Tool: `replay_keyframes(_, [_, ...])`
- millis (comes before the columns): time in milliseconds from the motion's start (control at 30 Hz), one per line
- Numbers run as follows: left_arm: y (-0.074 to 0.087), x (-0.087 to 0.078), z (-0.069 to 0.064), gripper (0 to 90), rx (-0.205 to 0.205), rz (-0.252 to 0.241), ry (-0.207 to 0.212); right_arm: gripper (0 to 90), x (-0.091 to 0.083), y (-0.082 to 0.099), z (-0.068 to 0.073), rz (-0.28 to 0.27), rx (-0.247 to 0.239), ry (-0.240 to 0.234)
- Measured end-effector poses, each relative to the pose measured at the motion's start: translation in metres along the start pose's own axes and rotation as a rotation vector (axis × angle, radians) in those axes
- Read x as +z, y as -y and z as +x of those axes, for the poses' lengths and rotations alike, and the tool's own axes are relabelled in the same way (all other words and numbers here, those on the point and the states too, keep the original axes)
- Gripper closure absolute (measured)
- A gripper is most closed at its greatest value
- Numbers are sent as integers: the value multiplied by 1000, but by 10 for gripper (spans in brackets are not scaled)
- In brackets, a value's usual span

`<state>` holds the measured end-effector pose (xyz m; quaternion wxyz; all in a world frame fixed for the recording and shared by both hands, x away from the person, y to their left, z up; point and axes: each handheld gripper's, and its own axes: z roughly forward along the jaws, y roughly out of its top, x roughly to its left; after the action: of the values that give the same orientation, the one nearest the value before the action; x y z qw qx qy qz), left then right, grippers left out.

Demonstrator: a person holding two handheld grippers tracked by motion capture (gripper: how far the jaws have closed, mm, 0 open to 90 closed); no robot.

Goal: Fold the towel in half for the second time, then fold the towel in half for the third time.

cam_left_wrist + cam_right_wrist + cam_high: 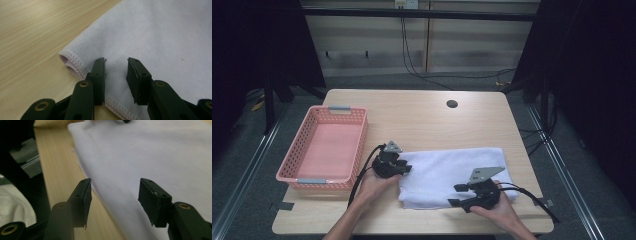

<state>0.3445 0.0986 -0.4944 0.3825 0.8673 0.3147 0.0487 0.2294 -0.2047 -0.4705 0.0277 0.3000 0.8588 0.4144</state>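
Left fingers (100,75): apart, with a narrow gap. I see them low over the left end of the towel (160,37), just inside its stitched hem; they clamp nothing.
Right fingers (155,200): apart, wider than the left ones. One is over the bare wood, the other over the cloth, so the near edge of the towel runs between them. No cloth is pinched.
Left gripper (406,169): at the left short end of the towel, near the far corner.
Right gripper (455,195): at the near long edge, toward the right end.
Towel position: it lies folded and flat on the near right part of the tabletop (422,115), to the right of the pink basket (314,181), and apart from it.
Towel direction: the long axis goes left to right across the tabletop. The short ends point to the basket and to the right side.
Step in hand, as I judge it: taking hold of the towel to fold it again or lift it.
How I do it well: I go down until the lower finger slides under all layers at the hem, then close. I take both holds before lifting, and I keep both hands level so the layers do not slip open.
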Motion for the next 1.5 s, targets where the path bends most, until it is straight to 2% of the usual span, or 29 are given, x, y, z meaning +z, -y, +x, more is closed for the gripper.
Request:
replay_keyframes(67, [-2, 2, -1, 681, 7, 4, -27, 434, 11, -4, 7, -8, 6, -54])
replay_keyframes(133, [-6, 6, 1, 684, 9, 12, -33, 434, 22, -10, 13, 14, -28, -43])
replay_keyframes(167, [-9, 8, 2, 687, 5, 11, -35, 428, 27, -13, 15, 17, -41, -52])
replay_keyframes(200, [-9, 8, 2, 686, 5, 11, -35, 428, 27, -13, 15, 17, -41, -52])
replay_keyframes(233, [-10, 11, 5, 686, 9, 2, -32, 430, 32, -17, 16, 27, -56, -55])
replay_keyframes(267, [-12, 12, 7, 688, 7, -3, -26, 417, 45, -25, 18, 33, -61, -61])
replay_keyframes(300, [-14, 15, 11, 688, -28, -17, -18, 414, 50, -28, 17, 30, -52, -78])
replay_keyframes(333, [-15, 16, 13, 687, -32, -19, -12, 407, 56, -33, 17, 33, -45, -89])
replay_keyframes(367, [-16, 16, 14, 690, -34, -18, -7, 411, 61, -37, 18, 35, -53, -80])
replay_keyframes(400, [-16, 16, 16, 692, -42, -21, 4, 406, 65, -41, 18, 27, -42, -93])
replay_keyframes(500, [-15, 14, 20, 694, -58, -23, 26, 410, 75, -50, 20, 21, -50, -112])
replay_keyframes(533, [-15, 13, 21, 687, -87, -30, 38, 410, 84, -55, 21, 27, -64, -102])
replay_keyframes(667, [-16, 12, 19, 653, -78, -35, 36, 409, 93, -60, 21, 13, -55, -93])
replay_keyframes(800, [-22, 5, 26, 615, -105, -62, 20, 389, 108, -63, 19, 4, -36, -90])
replay_keyframes(867, [-24, 4, 30, 601, -120, -65, 16, 369, 114, -60, 19, 20, -42, -81])
replay_keyframes(967, [-26, 2, 32, 572, -123, -72, -3, 362, 116, -56, 23, 25, -63, -64])
replay_keyframes(1033, [-28, 2, 35, 541, -134, -69, -9, 363, 116, -56, 24, 25, -72, -59])
replay_keyframes(1067, [-28, 3, 37, 541, -150, -71, -25, 363, 116, -56, 24, 31, -77, -58])
replay_keyframes(1100, [-28, 3, 39, 531, -155, -69, -28, 368, 116, -55, 25, 31, -87, -53])
replay_keyframes(1167, [-27, 4, 41, 521, -162, -65, -36, 372, 116, -53, 29, 40, -143, -44])
replay_keyframes(1267, [-26, 4, 42, 505, -168, -60, -46, 376, 114, -52, 32, 49, -158, -37])
replay_keyframes(1300, [-25, 4, 43, 493, -176, -59, -56, 383, 114, -50, 37, 58, -199, -5])
replay_keyframes(1333, [-24, 4, 45, 493, -187, -65, -51, 401, 114, -49, 39, 60, -219, 11])
replay_keyframes(1367, [-24, 4, 45, 491, -187, -65, -51, 401, 114, -49, 39, 60, -219, 11])
replay_keyframes(1400, [-23, 4, 46, 491, -196, -65, -61, 410, 113, -48, 42, 65, -238, 34])
replay_keyframes(1500, [-21, 7, 48, 462, -204, -56, -66, 564, 111, -46, 39, 38, -244, 58])
